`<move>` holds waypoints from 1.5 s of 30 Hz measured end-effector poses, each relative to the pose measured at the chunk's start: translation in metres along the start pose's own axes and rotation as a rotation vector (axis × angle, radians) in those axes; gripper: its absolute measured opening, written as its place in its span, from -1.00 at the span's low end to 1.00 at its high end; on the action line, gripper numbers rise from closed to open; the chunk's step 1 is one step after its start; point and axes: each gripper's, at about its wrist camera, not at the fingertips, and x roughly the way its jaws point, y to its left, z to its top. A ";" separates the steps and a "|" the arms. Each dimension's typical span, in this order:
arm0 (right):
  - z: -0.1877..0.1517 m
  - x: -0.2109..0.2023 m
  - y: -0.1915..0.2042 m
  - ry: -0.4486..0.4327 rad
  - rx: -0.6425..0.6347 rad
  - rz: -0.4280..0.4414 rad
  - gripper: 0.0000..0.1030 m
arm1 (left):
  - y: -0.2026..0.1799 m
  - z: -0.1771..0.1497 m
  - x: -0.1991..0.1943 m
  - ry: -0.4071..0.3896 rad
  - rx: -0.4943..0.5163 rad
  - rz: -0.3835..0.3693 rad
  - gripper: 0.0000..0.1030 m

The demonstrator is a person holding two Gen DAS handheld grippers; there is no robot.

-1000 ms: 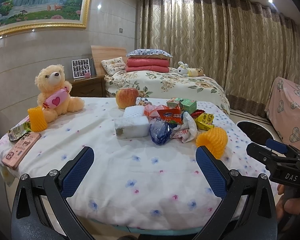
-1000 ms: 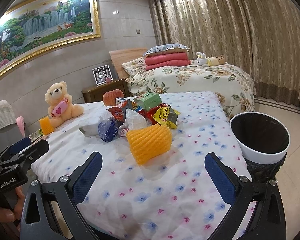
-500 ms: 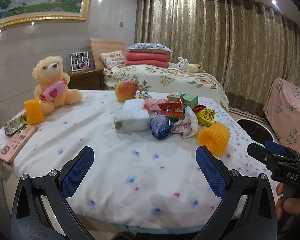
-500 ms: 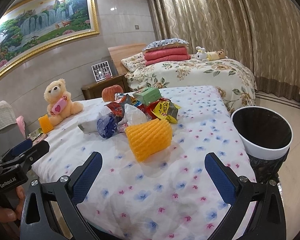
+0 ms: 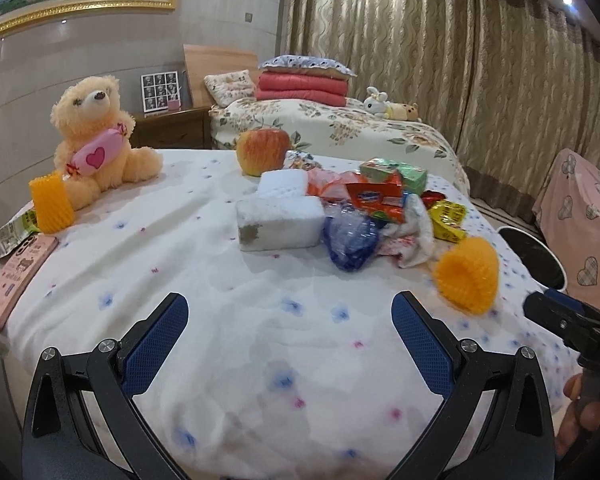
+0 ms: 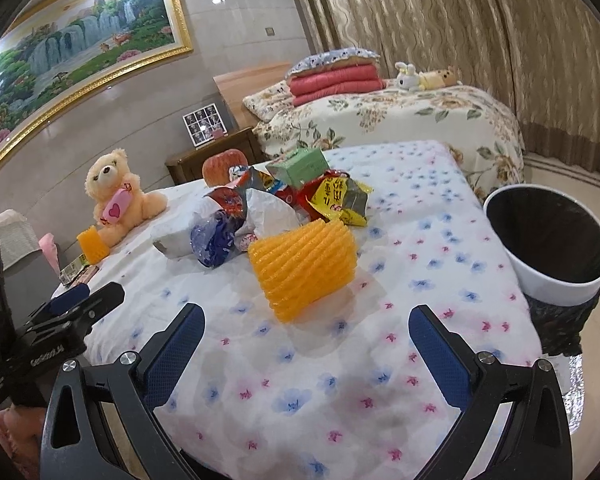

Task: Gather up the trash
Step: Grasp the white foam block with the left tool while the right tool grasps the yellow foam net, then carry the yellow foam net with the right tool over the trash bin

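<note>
A pile of trash lies mid-table: a white foam block, a blue plastic bag, a red snack wrapper, a yellow wrapper and a green box. An orange foam net lies nearest, just ahead of my right gripper, which is open and empty. My left gripper is open and empty over the table's front. The white bin with a black liner stands right of the table.
A teddy bear, a second orange foam net, a pink phone and a green packet sit at the table's left. An apple stands behind the pile. A bed and curtains lie beyond.
Both grippers have moved closer to the table and the pile. The right gripper has closed in on the nearest orange foam net. Both stay open.
</note>
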 end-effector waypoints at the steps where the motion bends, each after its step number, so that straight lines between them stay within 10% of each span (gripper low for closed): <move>1: 0.001 0.002 -0.001 0.007 0.007 0.002 0.98 | 0.002 0.002 0.004 0.003 0.003 0.004 1.00; 23: 0.013 0.056 -0.007 0.149 0.117 0.029 0.51 | 0.032 0.057 0.101 0.162 0.184 -0.027 0.96; 33: 0.013 0.059 -0.016 0.175 0.160 0.078 -0.41 | 0.028 0.053 0.108 0.212 0.197 -0.094 -0.40; 45: 0.010 0.042 -0.015 0.161 0.127 0.128 -0.56 | 0.032 0.029 0.063 0.189 0.080 -0.107 -0.58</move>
